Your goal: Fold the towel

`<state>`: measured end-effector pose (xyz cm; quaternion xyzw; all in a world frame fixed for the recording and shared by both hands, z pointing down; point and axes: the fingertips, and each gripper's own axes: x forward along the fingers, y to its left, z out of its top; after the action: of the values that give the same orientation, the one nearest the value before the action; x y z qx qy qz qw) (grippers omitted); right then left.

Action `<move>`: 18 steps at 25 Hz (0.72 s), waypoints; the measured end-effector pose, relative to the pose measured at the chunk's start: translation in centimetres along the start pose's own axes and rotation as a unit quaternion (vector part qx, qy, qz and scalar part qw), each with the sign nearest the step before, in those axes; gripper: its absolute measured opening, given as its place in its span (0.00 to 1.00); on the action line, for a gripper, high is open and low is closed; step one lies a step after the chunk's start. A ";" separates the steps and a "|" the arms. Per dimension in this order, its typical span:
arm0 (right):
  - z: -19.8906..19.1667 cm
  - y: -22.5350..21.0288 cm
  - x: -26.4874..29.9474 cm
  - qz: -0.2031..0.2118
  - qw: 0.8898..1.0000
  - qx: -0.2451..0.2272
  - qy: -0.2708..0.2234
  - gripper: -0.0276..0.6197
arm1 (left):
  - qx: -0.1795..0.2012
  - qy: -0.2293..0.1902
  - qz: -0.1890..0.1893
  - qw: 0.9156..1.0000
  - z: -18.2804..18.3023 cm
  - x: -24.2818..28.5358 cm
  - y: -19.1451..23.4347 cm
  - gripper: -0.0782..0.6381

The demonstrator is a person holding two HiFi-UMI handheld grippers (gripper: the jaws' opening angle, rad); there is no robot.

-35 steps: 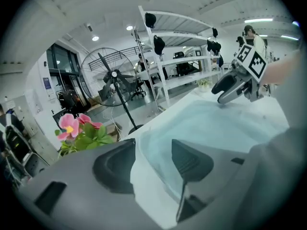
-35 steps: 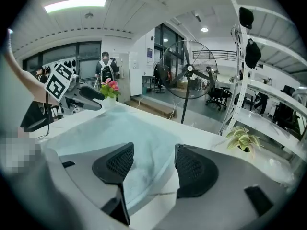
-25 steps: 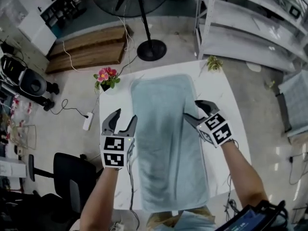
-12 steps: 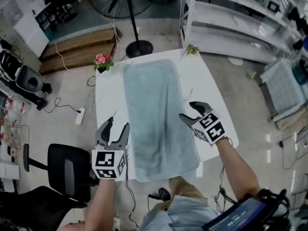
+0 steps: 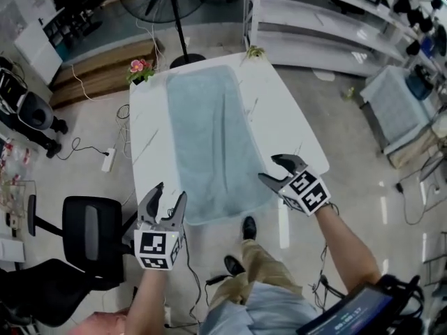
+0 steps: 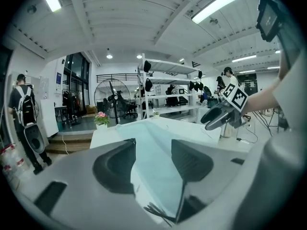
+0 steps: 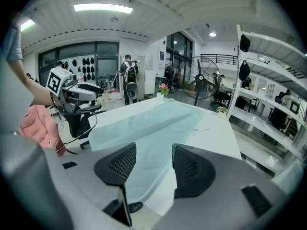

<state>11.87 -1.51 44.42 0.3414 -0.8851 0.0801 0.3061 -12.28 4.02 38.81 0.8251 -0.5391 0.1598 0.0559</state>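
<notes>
- The towel, pale blue-green, is lying flat and unfolded along the length of the white table. It is covering the table's middle strip from the far end to the near edge, and bare tabletop is showing on both sides of it.
- The left gripper is hovering just off the table's near left corner, over the floor. Its jaws are standing wide apart and gripping nothing. Its own view is looking between them along the table at the towel's near end.
- The right gripper is hovering off the table's near right corner, pointing down toward the table. Its jaws have just been closing a little but are standing well apart. Nothing is being pinched between them, and the towel's near corner is showing in the gap, out of contact.
- Both grippers are sitting clear of the towel, one on each side of the table's near end.
- A pot of pink flowers is standing at the table's far left corner, and a small green plant is sitting at the far right corner.
- A black office chair is standing on the floor to the left of the table's near end.
- A standing fan is rising beyond the table's far end, and white shelves are running past its far right side.
- The person's shoes are showing just below the table's near edge.
</notes>
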 end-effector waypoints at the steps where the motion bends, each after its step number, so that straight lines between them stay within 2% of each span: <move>1: -0.8 0.8 -0.4 0.004 1.000 -0.003 0.005 0.42 | 0.001 0.005 -0.005 1.000 -0.9 -0.5 -0.7 0.44; 7: -4.2 4.7 -2.2 0.051 0.998 -0.037 -0.002 0.42 | 0.040 0.028 -0.033 0.998 -5.7 -2.2 -4.2 0.47; 9: -4.9 5.5 -2.6 0.068 0.995 -0.069 -0.008 0.43 | 0.056 0.032 -0.045 0.997 -6.9 -2.1 -5.2 0.50; 11: -5.3 5.9 -2.7 0.074 0.990 -0.122 -0.014 0.44 | 0.075 0.039 -0.055 0.995 -8.0 -2.1 -5.7 0.53; 13: -5.6 6.1 -2.6 0.074 0.977 -0.198 -0.017 0.44 | 0.105 0.047 -0.059 0.992 -8.9 -2.2 -6.0 0.55; 16: -6.0 6.7 -2.4 0.076 0.951 -0.299 -0.023 0.45 | 0.167 0.058 -0.063 0.982 -10.4 -2.2 -6.4 0.57; 18: -6.6 7.1 -2.3 0.080 0.935 -0.344 -0.021 0.45 | 0.180 0.062 -0.064 0.980 -11.1 -2.0 -6.5 0.57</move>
<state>11.79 7.48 48.79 0.1449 -0.8892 -0.2121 0.3786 -9.36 11.38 49.15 0.8430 -0.4429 0.3011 -0.0497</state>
